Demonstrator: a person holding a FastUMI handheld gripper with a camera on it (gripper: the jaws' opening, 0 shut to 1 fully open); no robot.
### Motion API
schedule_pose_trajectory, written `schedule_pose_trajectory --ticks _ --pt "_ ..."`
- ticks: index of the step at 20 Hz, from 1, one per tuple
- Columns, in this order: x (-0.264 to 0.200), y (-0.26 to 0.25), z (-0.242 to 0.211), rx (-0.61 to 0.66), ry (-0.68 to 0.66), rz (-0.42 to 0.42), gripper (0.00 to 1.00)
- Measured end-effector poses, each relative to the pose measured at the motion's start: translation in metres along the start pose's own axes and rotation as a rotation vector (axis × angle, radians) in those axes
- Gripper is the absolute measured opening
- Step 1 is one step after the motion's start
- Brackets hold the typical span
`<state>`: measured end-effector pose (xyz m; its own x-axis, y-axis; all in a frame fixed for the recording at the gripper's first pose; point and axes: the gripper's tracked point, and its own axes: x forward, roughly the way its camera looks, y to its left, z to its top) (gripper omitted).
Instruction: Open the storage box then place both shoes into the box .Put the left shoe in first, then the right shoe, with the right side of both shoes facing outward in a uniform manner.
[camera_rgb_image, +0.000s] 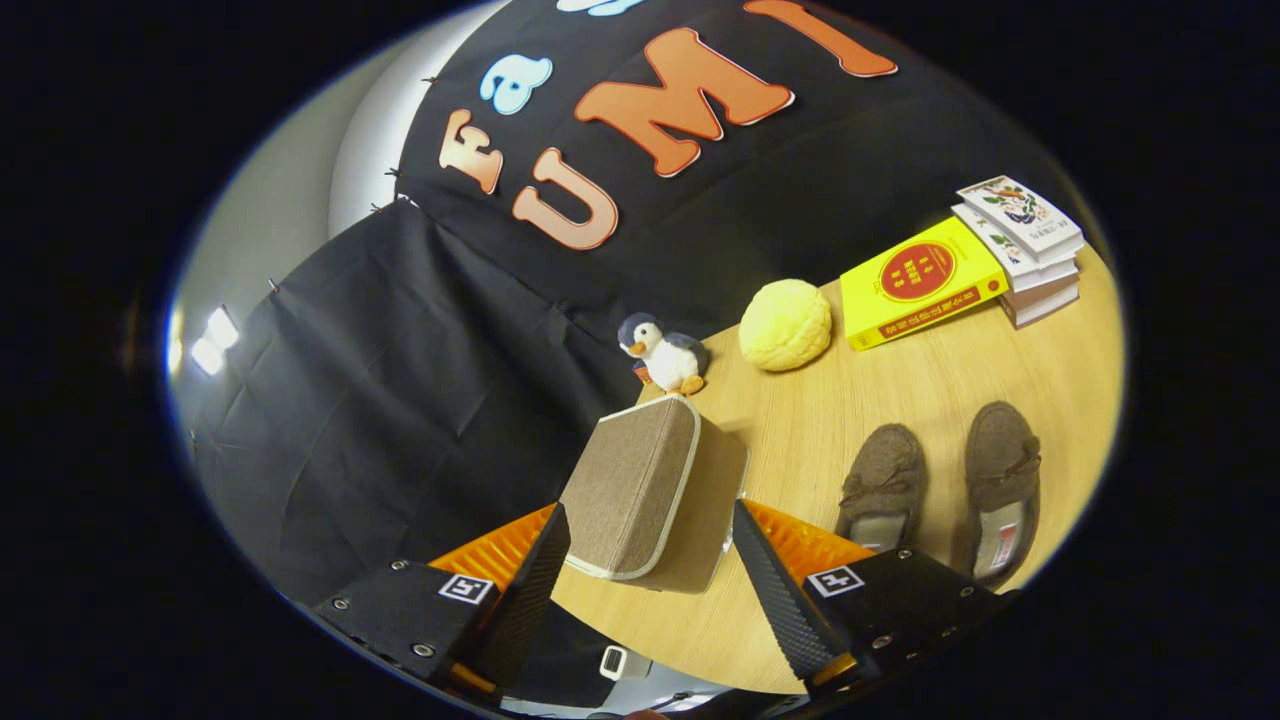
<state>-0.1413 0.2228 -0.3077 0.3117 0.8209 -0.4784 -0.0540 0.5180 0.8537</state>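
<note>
Though wide-spread, claw (650, 560) around storage box (640, 490).

Pretty sure I'm in a staged recording booth, not anybody's real home. Black cloth (400, 400) is clipped up as the walls, with a plain white wall (290, 200) and a bright lamp (212, 340) showing past its left edge. The round wooden worktop (880, 400) is dressed with homey props: a toy penguin (665, 355), a yellow plush ball (785, 324), a stack of books (1020, 250) at the far right, a pair of brown slippers (940, 490) and a fabric storage box (640, 490).
</note>
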Motion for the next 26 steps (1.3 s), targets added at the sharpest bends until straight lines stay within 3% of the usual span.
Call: schedule_pose_trajectory --ticks 4,10,16,26 --pt "0.040 0.000 -0.025 0.011 0.093 0.035 0.98" --pt "0.093 0.001 -0.057 0.145 0.214 0.124 0.98" --pt "0.117 0.002 -0.084 0.207 0.295 0.168 0.97" --pt "0.145 -0.003 -0.097 0.370 0.292 0.278 0.95"
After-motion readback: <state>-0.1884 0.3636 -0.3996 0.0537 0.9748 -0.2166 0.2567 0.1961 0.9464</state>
